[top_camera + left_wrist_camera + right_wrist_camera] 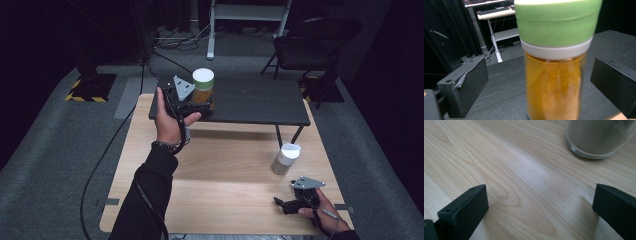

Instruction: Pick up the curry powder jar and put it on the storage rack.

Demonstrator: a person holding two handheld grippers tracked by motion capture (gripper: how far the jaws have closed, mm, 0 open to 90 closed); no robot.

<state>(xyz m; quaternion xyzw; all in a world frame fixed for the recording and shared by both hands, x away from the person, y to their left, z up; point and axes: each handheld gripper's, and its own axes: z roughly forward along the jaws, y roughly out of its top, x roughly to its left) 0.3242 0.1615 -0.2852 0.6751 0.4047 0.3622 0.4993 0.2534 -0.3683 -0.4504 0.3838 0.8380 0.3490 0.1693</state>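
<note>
- Left gripper (200, 107), upper centre of the high view, has its jaws spread on either side of the green-lidded jar (203, 87) on the dark table (260, 102), not touching it.
- Right gripper (285, 205), lower right, rests spread on the wooden table (220, 170).
- White-lidded jar (286, 158) stands just above it.

High view looks down the table (225, 165) — gripper views sit close, each sharing a jar.

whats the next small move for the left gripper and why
Probably close the left gripper on the orange-filled jar: the jar stands upright on the dark raised shelf between the open jaws, with a gap on each side.
</note>
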